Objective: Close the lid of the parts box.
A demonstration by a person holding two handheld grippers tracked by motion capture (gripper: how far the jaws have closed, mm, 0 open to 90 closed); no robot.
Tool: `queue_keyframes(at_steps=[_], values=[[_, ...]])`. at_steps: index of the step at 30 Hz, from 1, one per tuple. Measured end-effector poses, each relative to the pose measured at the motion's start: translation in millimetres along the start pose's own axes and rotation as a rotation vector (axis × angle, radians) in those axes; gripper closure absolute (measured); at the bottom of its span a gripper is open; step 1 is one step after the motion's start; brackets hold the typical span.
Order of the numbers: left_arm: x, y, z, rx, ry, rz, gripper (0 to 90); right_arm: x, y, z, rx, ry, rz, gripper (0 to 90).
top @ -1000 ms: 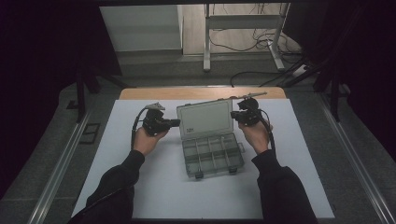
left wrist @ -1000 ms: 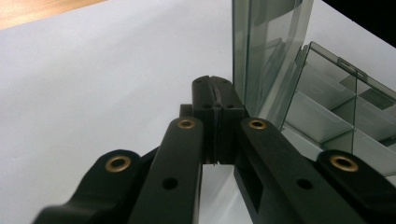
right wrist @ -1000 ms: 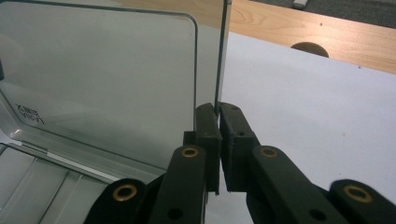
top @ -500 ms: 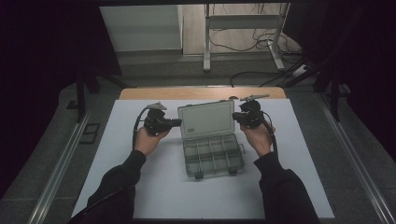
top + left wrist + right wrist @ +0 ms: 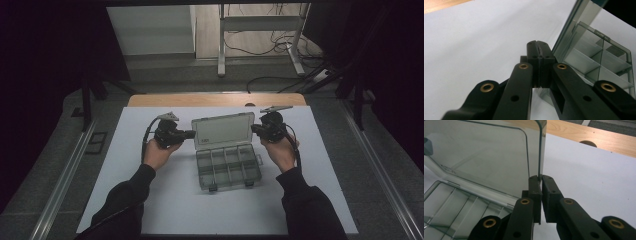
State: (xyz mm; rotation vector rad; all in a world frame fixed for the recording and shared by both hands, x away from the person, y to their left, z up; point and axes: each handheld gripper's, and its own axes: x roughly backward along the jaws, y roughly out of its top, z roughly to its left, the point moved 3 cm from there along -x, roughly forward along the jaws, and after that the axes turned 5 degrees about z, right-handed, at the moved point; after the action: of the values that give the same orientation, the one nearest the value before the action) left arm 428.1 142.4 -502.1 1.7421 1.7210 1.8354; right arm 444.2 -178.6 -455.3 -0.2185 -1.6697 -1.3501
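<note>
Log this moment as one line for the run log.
left gripper shut, empty, beside lid | right gripper shut on lid edge | clear compartment box open, lid upright | white tabletop

Dim overall — dark surroundings, close-up views soft, no glare.

High view looks down and forward from above the person's side, well back — whole table (image 5: 150, 210) in frame. Left gripper view sits low, tight on the box (image 5: 599, 62), facing its open side; right gripper view is just as close, at the lid (image 5: 486, 157) edge — all three share that box.
</note>
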Motion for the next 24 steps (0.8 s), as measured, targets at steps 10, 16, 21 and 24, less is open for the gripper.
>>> queue_keyframes(at_steps=[10,16,21,24], values=[[2.5,-5.2,-8.7,-0.009,0.005,0.01,89.9,8.9,-8.8,2.6,0.006,0.015,-0.002,84.8],[4.5,-8.0,-12.7,-0.015,0.007,0.016,88.9,14.5,-15.0,4.6,0.015,0.021,0.002,84.7],[5.3,-8.3,-17.1,-0.032,0.019,0.023,89.2,17.8,-19.9,5.8,0.015,0.026,0.004,84.7],[5.6,-9.0,-18.8,-0.034,0.018,0.024,89.8,19.6,-22.1,6.8,0.018,0.027,0.008,84.7]])
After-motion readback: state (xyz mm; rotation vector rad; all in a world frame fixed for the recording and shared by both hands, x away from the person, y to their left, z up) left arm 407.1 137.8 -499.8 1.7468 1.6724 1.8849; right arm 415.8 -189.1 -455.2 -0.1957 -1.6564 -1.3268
